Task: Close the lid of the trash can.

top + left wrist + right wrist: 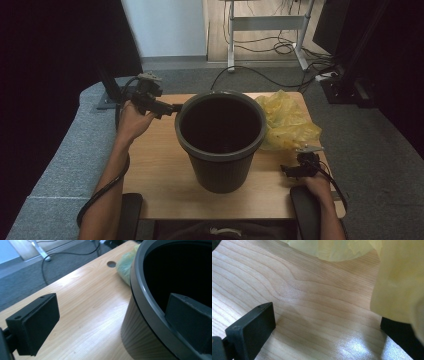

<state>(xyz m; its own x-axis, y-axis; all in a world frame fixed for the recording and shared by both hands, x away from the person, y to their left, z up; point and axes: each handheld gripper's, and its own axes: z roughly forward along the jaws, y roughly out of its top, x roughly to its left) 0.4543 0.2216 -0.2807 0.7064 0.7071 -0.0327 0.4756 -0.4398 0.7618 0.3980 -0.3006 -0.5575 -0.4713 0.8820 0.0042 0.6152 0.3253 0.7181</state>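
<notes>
A: What takes up the most room here?

B: The wooden table (160, 170), pale and grained, with 1 round hole near its far edge in the left gripper view. A grey carpet lies around it.

A: And on it?

B: A dark grey bin (221, 140) stands upright in the middle of the table, its mouth open and its inside black. Behind it and to its right lies a crumpled yellow bag (287, 122), touching the bin's rim at the far right side.

A: Where are the 2 grippers?

B: The left gripper (172, 107) is held level at the bin's left side, up at rim height. In the left gripper view its jaws stand wide and released: 1 jaw is out over the table, clear of the bin, and the other sits inside the rim, against the inner wall. The pads do not squeeze the rim.

A: And the right one?

B: The right gripper (287, 171) rests low near the table's front right corner, just in front of the bag. In the right gripper view its jaws are spread apart over bare wood, and a fold of the yellow bag (397, 287) hangs over 1 jaw. It grasps nothing.
</notes>
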